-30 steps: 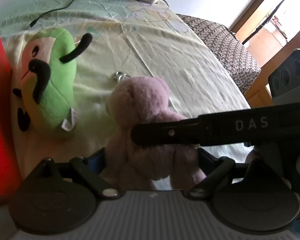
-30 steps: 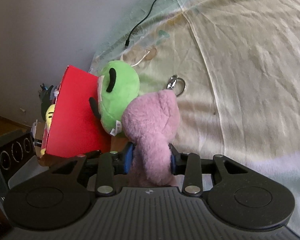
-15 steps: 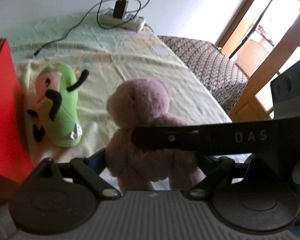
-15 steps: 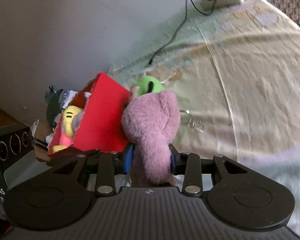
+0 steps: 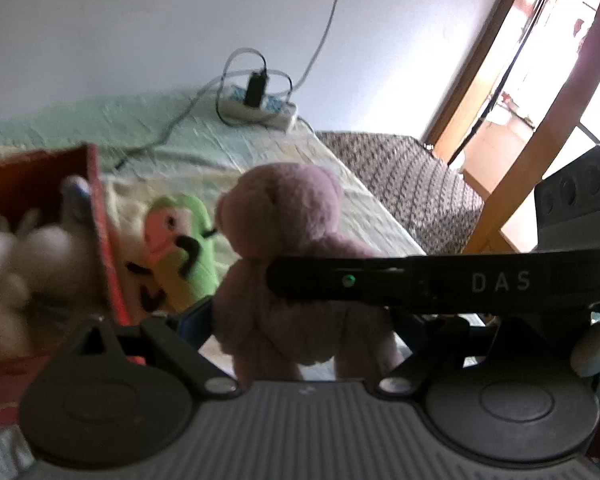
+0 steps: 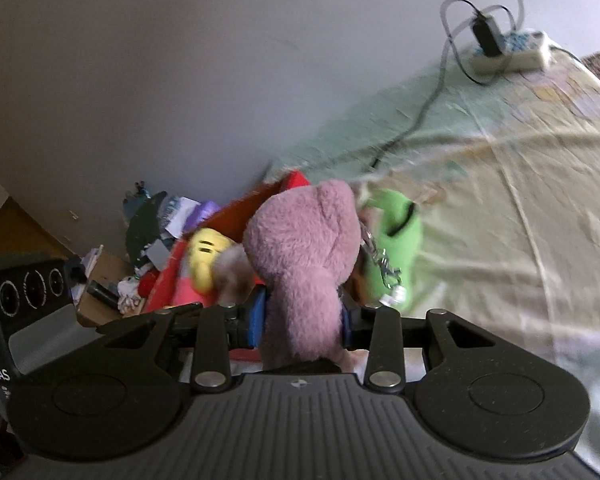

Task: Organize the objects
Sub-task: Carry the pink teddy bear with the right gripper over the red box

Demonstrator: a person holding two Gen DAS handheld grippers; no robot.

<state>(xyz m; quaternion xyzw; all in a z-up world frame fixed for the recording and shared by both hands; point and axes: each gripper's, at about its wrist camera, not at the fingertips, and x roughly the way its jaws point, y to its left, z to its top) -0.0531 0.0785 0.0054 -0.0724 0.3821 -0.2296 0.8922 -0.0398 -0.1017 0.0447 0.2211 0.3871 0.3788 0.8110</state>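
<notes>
A pink plush bear (image 6: 304, 256) is clamped between the blue pads of my right gripper (image 6: 302, 320), held above the bed. It also shows in the left wrist view (image 5: 288, 240), with the right gripper's black finger (image 5: 380, 280) across its body. My left gripper (image 5: 300, 328) has its jaws wide apart on either side of the bear; I cannot tell if they touch it. A red box (image 5: 100, 216) at the left holds white plush toys (image 5: 28, 252); in the right wrist view the box (image 6: 296, 180) holds a yellow plush (image 6: 206, 256). A green plush (image 5: 188, 248) lies beside the box.
A pale green and yellow sheet (image 6: 520, 200) covers the bed. A power strip with a charger and cables (image 5: 260, 108) lies at the far edge by the wall. A knitted brown cover (image 5: 412, 180) and a wooden frame (image 5: 540, 120) are on the right. Clutter (image 6: 156, 232) lies on the floor.
Both grippers have risen with the bear and swung left; the red box's open top and the toys inside have come into view. The green plush stays on the bed.
</notes>
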